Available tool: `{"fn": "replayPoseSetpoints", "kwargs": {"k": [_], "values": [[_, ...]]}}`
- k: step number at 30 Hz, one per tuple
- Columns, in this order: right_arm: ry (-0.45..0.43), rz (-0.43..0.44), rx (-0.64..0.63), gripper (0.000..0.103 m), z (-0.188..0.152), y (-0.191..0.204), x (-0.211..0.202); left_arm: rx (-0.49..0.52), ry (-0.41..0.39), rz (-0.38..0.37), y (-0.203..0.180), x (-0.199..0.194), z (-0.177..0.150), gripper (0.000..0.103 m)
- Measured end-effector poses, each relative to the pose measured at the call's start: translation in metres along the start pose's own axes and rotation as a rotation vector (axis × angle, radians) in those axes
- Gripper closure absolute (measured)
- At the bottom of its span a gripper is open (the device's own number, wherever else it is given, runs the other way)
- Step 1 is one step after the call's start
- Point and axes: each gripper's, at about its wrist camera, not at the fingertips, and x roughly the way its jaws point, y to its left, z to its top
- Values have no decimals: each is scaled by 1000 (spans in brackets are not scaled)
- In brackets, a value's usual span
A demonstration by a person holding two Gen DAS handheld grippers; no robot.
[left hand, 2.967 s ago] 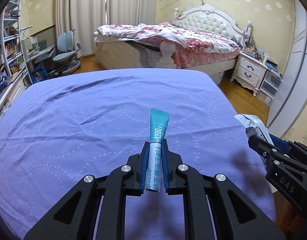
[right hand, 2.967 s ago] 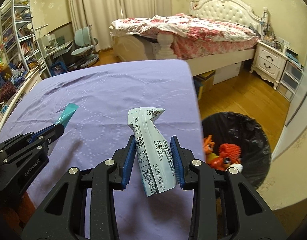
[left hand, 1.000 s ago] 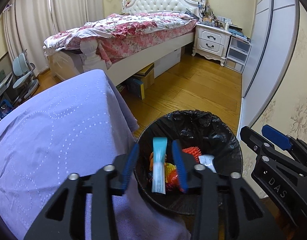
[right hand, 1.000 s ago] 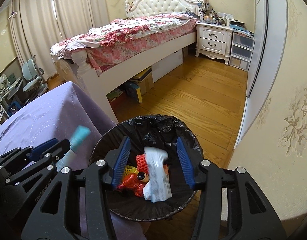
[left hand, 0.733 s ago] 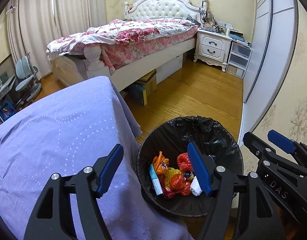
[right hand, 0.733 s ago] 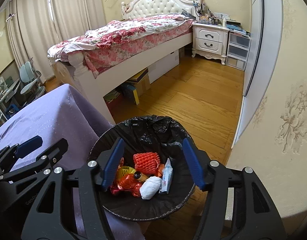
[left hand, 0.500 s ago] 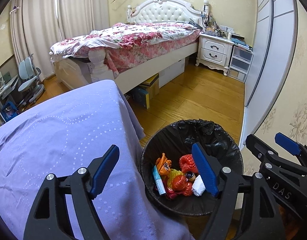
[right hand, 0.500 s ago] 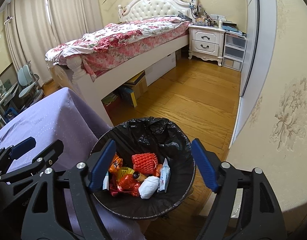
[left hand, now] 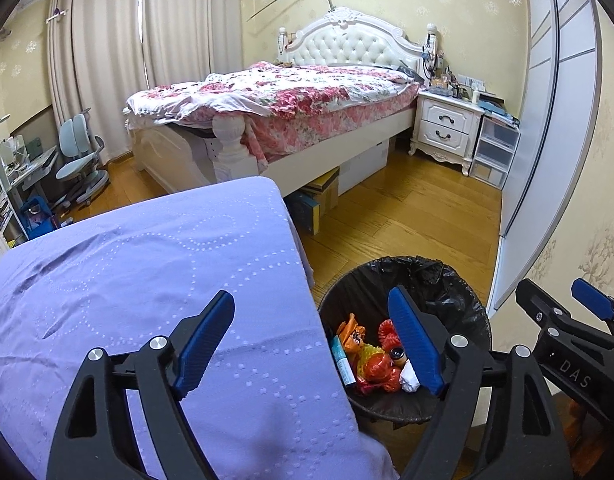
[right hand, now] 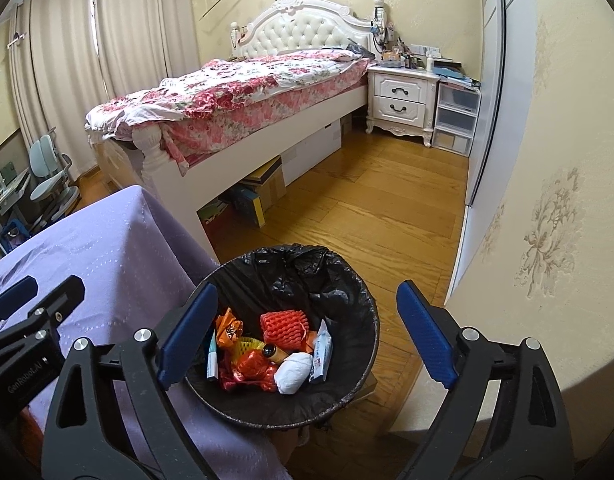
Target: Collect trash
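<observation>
A round bin with a black liner [right hand: 339, 276] [left hand: 447, 280] stands on the wood floor beside the purple-covered table [left hand: 147, 264]. Inside lie the teal sachet [right hand: 212, 356] [left hand: 342, 362], the white and blue packet [right hand: 321, 351], red netting [right hand: 283, 325], orange wrappers and a white wad. My left gripper [left hand: 313, 340] is open and empty over the table's right edge. My right gripper [right hand: 307, 334] is open and empty above the bin. Each gripper shows at the edge of the other's view.
A white bed [right hand: 243, 92] with a floral quilt stands beyond, with boxes under it. A white nightstand [right hand: 403, 100] and plastic drawers sit at the back right. A wall and sliding door [right hand: 507, 160] are close on the right. A desk chair [left hand: 81, 152] stands far left.
Both grippers let go of their trash over the bin and opened wide. The sachet and the packet now lie in the bin. Both grippers have since pulled back and up.
</observation>
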Motion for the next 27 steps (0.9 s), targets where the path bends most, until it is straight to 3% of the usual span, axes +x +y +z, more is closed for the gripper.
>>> {"fn": "replayPoseSetpoints", "kwargs": {"k": [27], "values": [[-103,70,-57,9,-20,32,-97,-53,-110,43,39,-88,-24,16]]}}
